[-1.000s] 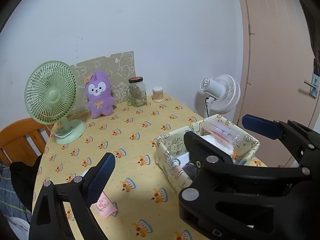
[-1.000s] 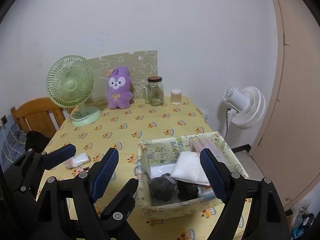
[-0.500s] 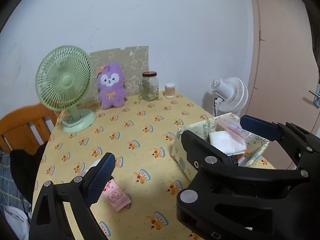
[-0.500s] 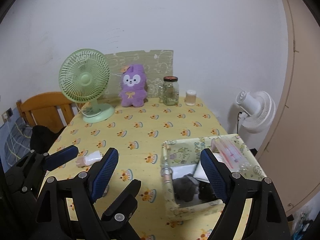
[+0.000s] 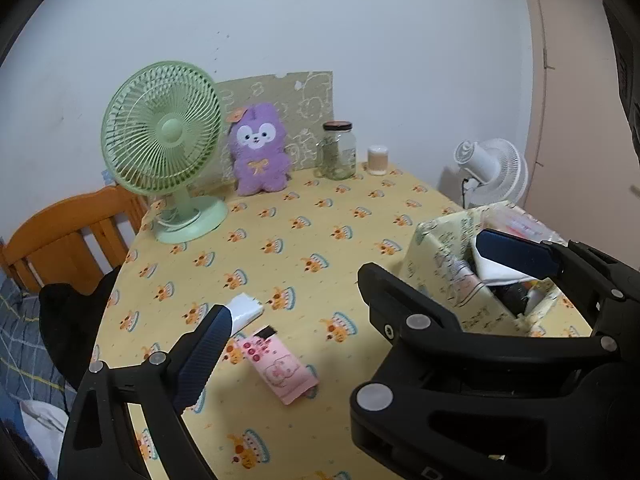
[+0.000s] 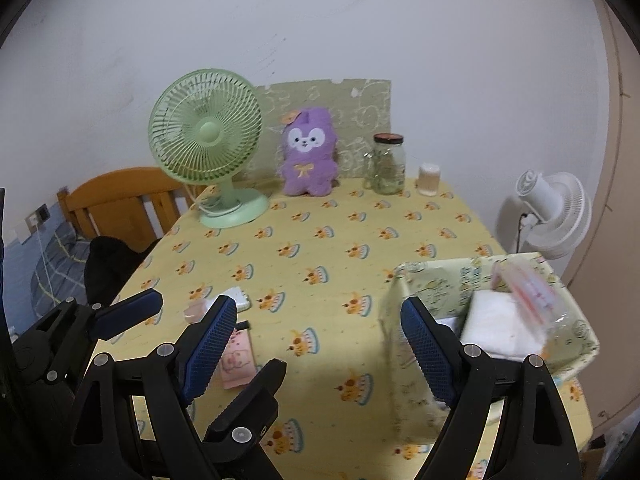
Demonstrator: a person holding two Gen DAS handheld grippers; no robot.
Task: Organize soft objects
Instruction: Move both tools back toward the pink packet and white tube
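Observation:
A pink packet [image 5: 280, 368] [image 6: 236, 360] lies flat on the yellow tablecloth, with a white tube [image 5: 246, 312] [image 6: 236, 300] just beyond it. My left gripper [image 5: 352, 276] hangs open above the cloth, and its left pad [image 5: 204, 344] is beside the packet. My right gripper [image 6: 318, 304] is open and empty, between the packet and the patterned fabric box [image 6: 424, 280] [image 5: 440, 264]. The two grippers are close together with fingers interleaved; the left one's finger [image 6: 132, 312] shows at the far left. The box holds a white folded cloth [image 6: 500, 324], a clear bag and dark items. A purple plush [image 5: 260, 152] [image 6: 308, 156] stands at the back.
At the back stand a green desk fan [image 6: 208, 136], a glass jar [image 6: 388, 164] and a small cup [image 6: 428, 176]. A white fan [image 6: 552, 208] stands off the table's right side. A wooden chair [image 6: 120, 196] with dark cloth is at the left. The box sits near the table's right edge.
Both grippers have moved together to the left and down over the table. The pink packet and the tube now show closer and fuller. Both sets of jaws keep the same width.

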